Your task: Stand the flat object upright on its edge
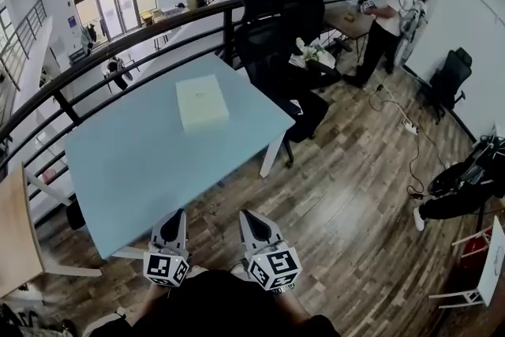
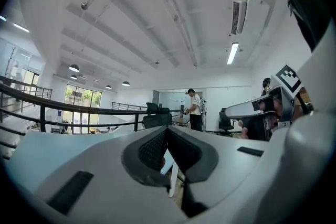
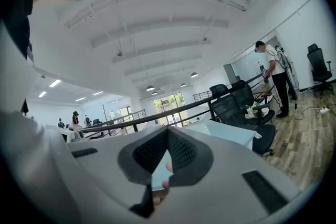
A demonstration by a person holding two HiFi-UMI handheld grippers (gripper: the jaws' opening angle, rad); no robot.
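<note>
Head view. The left gripper (image 1: pixel 173 219) and the right gripper (image 1: pixel 254 220) are held side by side, near each other, both pointing level toward the table (image 1: pixel 142 170). Each carries its marker cube at the rear, nearest the person. The tips sit at about the table's near edge.

Both pairs of jaws are fully closed, pad against pad, with nothing between them. The left gripper view and the right gripper view each show the dark ribbed pads meeting at the tips.

The box (image 1: pixel 202 102), pale cream and flat, lies on its broad face on the table. It is ahead of both grippers and well apart from them, roughly between their two lines and slightly nearer the left one. Neither gripper touches it.

Beyond the box, past the table's far edge, runs a dark railing (image 1: pixel 118 43). Ahead and to the right of the right gripper stand black chairs (image 1: pixel 272 31). Farther right a person (image 1: pixel 388 16) stands at a desk.
</note>
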